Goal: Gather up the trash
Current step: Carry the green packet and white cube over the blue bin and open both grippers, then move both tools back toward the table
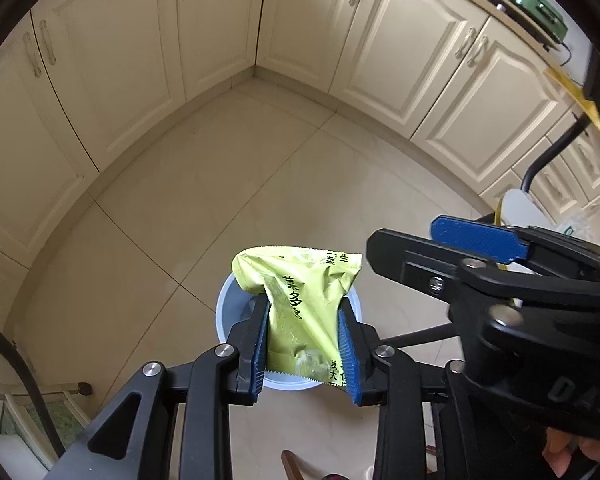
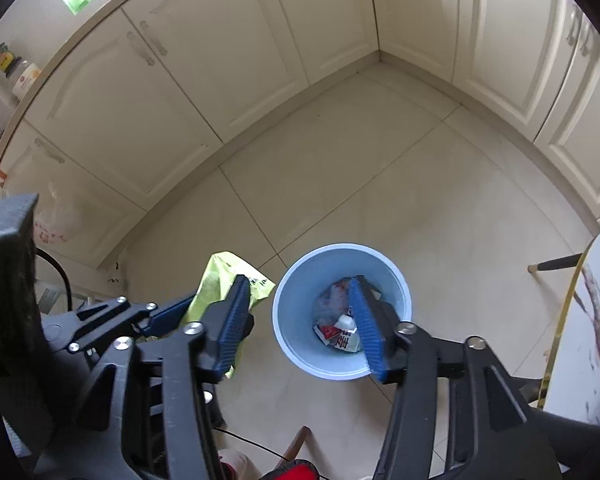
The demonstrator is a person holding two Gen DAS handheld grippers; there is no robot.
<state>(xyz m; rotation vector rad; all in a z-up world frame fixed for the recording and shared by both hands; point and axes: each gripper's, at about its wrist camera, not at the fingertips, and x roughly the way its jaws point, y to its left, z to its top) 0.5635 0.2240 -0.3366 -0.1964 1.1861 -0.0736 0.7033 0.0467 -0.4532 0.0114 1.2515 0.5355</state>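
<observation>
We held the green snack wrapper (image 1: 300, 304) pinched between the pads of the left hand-held gripper (image 1: 306, 330), directly above the blue bin (image 2: 342, 312) on the kitchen floor (image 1: 228, 200). The right hand-held gripper (image 2: 300, 328) hung beside it with jaws parted and empty, over trash (image 2: 338, 326) already dropped. We judged the wrapper light, soft and crinkly, best gripped mid-body.
</observation>
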